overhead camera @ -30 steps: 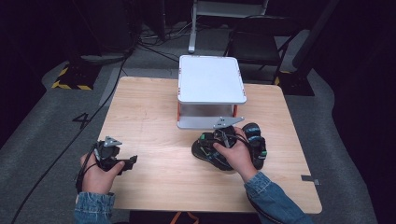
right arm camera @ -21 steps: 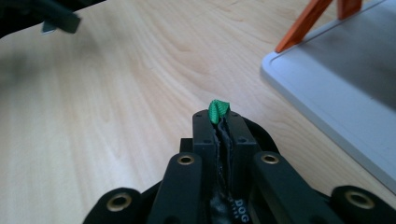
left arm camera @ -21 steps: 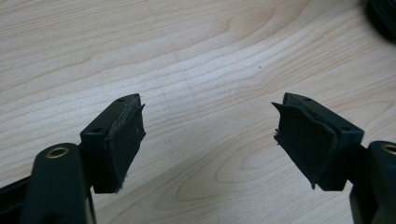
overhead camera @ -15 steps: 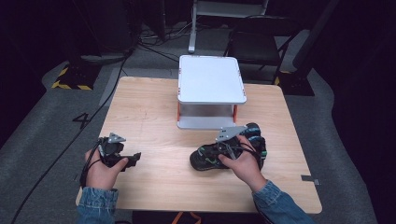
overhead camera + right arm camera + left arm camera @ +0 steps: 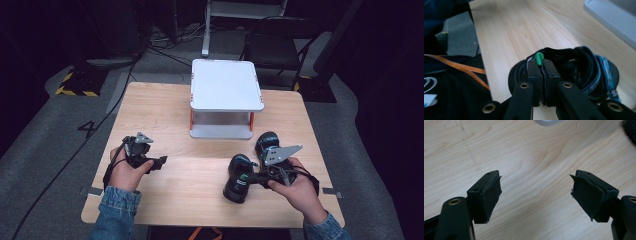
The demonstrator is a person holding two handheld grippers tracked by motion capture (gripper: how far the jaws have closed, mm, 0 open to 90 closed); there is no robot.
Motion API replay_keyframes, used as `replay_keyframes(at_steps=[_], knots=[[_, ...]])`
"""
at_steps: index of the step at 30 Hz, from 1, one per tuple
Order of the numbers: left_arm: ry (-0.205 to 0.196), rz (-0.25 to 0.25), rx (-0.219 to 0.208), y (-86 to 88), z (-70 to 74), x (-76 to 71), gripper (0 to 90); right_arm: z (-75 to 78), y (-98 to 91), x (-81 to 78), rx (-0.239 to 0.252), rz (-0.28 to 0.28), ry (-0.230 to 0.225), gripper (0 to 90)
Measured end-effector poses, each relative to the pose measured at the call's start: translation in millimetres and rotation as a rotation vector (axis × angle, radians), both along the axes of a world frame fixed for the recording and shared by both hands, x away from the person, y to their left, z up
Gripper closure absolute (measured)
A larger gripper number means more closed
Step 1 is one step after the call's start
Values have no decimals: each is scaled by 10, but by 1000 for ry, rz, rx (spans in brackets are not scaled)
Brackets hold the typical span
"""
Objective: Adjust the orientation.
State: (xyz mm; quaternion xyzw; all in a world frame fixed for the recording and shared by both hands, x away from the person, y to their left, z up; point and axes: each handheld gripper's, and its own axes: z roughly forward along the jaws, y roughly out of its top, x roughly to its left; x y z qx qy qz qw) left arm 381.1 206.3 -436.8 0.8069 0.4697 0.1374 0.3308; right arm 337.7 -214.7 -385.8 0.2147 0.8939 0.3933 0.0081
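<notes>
Two sandals near the surface's right edge: my right hand-held gripper (image 5: 540, 72) clamps one sandal (image 5: 574, 70); left hand-held gripper (image 5: 536, 195) gapes empty; shelving comes next, I judge.

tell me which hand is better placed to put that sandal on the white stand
Right. The right gripper is already shut on the heel strap of the near sandal. The left gripper is open over bare table.
</notes>
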Motion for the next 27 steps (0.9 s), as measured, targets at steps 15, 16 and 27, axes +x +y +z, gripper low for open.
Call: replay_keyframes(at_steps=[15,16,27], knots=[[5,-29,6,-121,-11,104,231,-162,-34,-71,-58,16,86,691],[8,-23,-1,-118,-15,97,231,-149,-50,-60,-51,-11,67,632],[9,-3,8,-35,-29,7,231,-490,144,172,-166,-152,-77,592]])
